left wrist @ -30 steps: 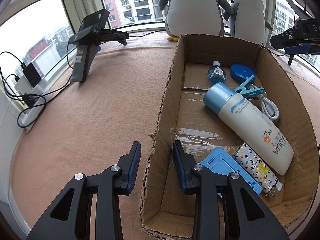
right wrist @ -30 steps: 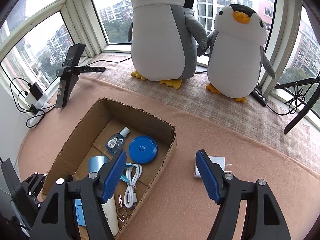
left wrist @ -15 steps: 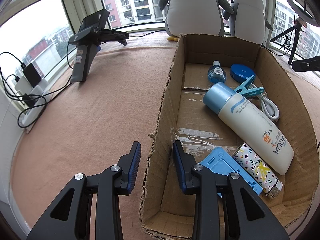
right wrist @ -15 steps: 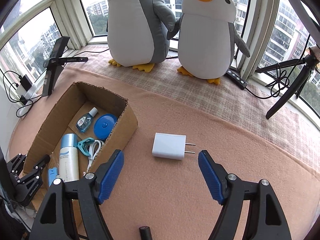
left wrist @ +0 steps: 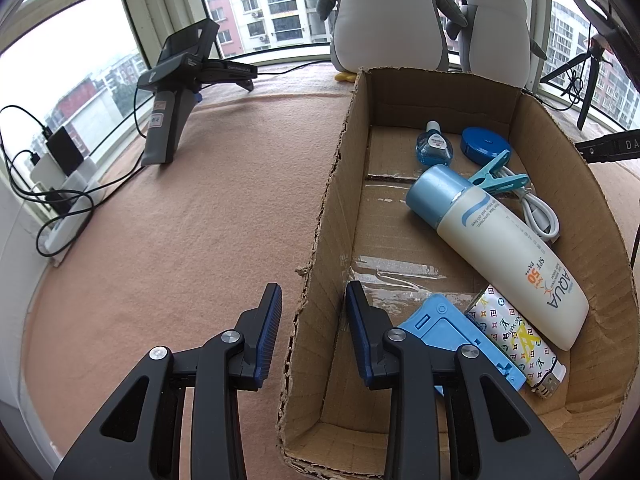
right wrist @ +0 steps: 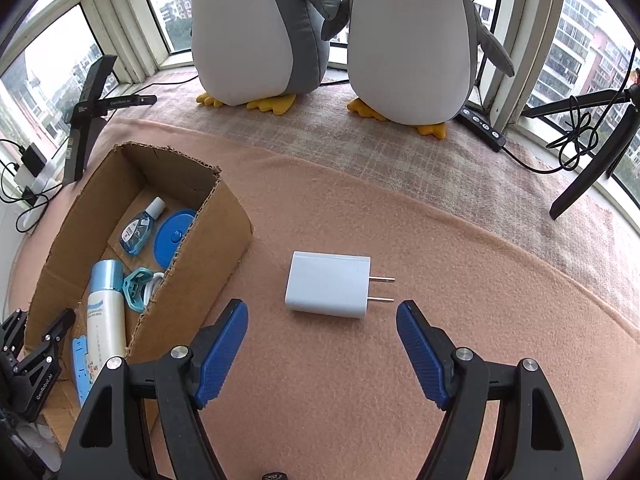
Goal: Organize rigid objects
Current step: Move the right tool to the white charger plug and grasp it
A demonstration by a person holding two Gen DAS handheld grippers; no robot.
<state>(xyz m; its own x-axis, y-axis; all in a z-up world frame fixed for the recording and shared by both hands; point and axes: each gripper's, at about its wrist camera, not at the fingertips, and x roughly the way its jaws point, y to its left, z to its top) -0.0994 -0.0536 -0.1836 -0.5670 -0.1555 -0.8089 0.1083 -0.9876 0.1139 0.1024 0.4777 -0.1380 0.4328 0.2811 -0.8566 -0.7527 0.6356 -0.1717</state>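
Observation:
A white wall charger (right wrist: 328, 284) lies flat on the pink blanket, prongs pointing right, just right of the cardboard box (right wrist: 200, 240). My right gripper (right wrist: 322, 312) is open wide, and the charger's near edge sits level with its fingertips without touching them. My left gripper (left wrist: 313, 300) is open, one finger on each side of the box's left wall (left wrist: 316, 264) with a gap at each pad. Inside the box lie a sunscreen bottle (left wrist: 508, 256), a small blue bottle (left wrist: 434, 148), a round blue case (left wrist: 484, 146), a teal clip (left wrist: 496, 178), a white cable (left wrist: 540, 216), a blue plastic piece (left wrist: 452, 332) and a patterned power bank (left wrist: 516, 336).
Two penguin plush toys (right wrist: 260, 32) (right wrist: 412, 40) stand at the back by the windows. A black stand (right wrist: 92, 100) is at the left, tripod legs (right wrist: 592, 168) at the right, and a power strip (right wrist: 480, 126) behind. Cables and plugs (left wrist: 52, 184) crowd the left edge.
My right gripper has swung from over the box to the right and come down close to the white charger. The left gripper and the box have not moved.

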